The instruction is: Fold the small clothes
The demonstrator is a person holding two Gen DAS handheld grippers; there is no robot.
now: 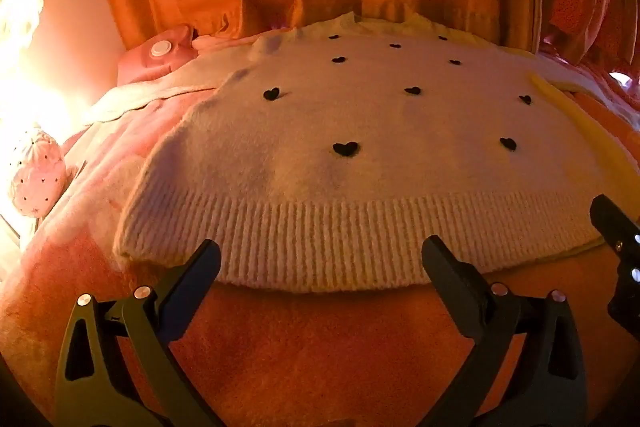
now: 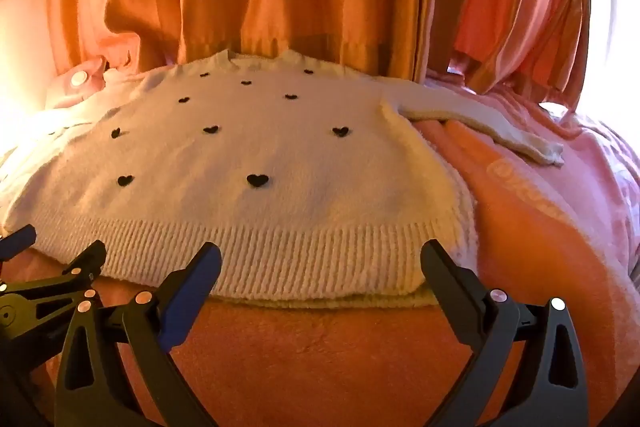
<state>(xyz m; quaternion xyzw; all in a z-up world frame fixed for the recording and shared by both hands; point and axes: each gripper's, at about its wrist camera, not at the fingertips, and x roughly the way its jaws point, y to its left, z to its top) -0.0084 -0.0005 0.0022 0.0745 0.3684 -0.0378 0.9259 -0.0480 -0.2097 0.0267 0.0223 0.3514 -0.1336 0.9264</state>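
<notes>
Knitwear fills the middle of both views: a cream fuzzy sweater with small black hearts lies flat on an orange fleece blanket, one sleeve trailing toward the right of the right-wrist frame. It looks light, soft and floppy, likely to sag and stretch. The ribbed hem offers the firmest hold. Left tool and right tool hang just short of that hem, spread wide and empty.
</notes>
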